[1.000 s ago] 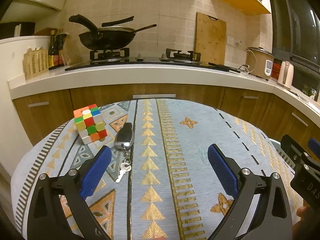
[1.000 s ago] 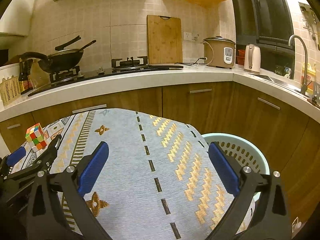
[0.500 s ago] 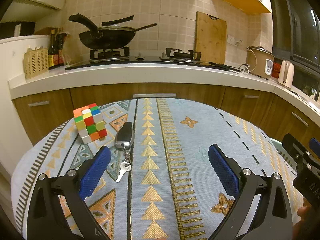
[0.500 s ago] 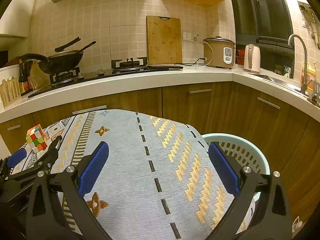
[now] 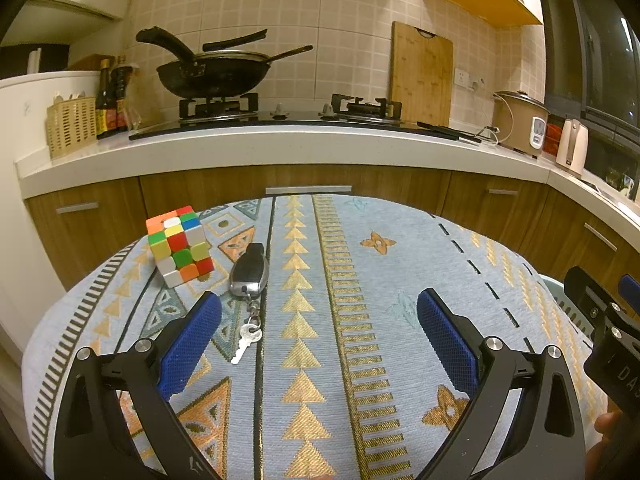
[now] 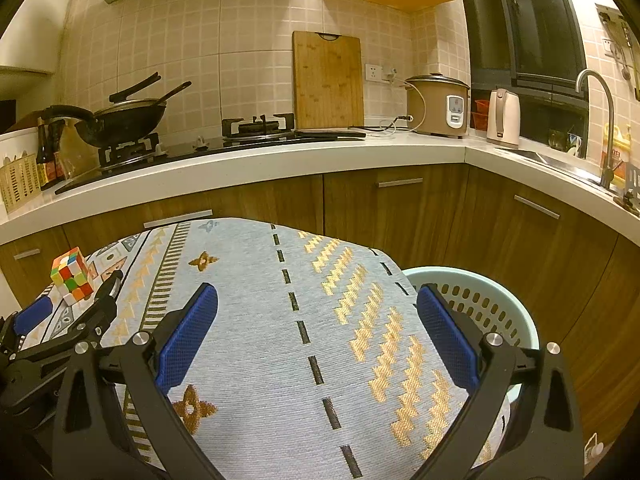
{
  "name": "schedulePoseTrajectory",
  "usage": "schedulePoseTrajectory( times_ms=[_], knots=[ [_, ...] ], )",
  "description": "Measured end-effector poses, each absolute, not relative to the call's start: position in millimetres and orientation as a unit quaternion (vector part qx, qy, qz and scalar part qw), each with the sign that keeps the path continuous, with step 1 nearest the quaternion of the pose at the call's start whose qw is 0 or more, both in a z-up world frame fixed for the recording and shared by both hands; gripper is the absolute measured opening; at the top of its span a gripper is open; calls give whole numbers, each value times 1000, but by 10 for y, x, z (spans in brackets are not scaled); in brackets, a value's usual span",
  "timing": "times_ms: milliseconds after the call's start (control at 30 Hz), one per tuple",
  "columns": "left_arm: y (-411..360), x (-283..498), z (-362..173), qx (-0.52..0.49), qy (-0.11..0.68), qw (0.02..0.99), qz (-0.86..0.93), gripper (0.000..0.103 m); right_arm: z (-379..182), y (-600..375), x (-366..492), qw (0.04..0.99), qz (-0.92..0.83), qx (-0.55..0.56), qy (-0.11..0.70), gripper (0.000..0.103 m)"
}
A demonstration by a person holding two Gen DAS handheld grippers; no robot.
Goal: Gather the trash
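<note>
My left gripper [image 5: 318,330] hangs open over a patterned blue tablecloth [image 5: 352,280], nothing between its blue pads. Ahead and to its left lie a colourful puzzle cube [image 5: 180,246] and a black car key fob with a small key [image 5: 249,276]. My right gripper [image 6: 316,328] is open too, empty, over the right part of the same cloth [image 6: 260,300]. A pale green perforated basket [image 6: 480,304] stands just past the table's right edge, behind the right finger. No loose trash shows on the cloth. The cube [image 6: 71,275] and the left gripper's finger also appear at the left of the right wrist view.
A white counter [image 5: 280,152] runs behind the table, carrying a wok on a gas hob [image 5: 212,76], a cutting board [image 5: 422,74], a rice cooker [image 6: 438,106] and a kettle [image 6: 503,118]. Wooden cabinet doors sit below. A sink tap [image 6: 600,120] is at the far right.
Both views shift only slightly; the left gripper has edged a little back and up. Nothing was taken hold of or let go.
</note>
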State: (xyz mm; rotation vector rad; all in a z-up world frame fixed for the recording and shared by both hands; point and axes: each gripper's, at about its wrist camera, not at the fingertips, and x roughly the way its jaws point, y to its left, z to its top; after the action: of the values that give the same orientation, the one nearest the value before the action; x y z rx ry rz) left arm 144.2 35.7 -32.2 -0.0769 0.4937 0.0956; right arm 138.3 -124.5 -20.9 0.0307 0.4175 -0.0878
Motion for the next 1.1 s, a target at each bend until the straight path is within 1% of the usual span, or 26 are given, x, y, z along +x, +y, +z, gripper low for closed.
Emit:
schedulePoseTrajectory(
  times_ms=[1100],
  knots=[
    [385, 1501, -355, -42, 263, 963, 44, 95, -252, -1232, 1389, 976, -44, 15, 213, 95]
  ],
)
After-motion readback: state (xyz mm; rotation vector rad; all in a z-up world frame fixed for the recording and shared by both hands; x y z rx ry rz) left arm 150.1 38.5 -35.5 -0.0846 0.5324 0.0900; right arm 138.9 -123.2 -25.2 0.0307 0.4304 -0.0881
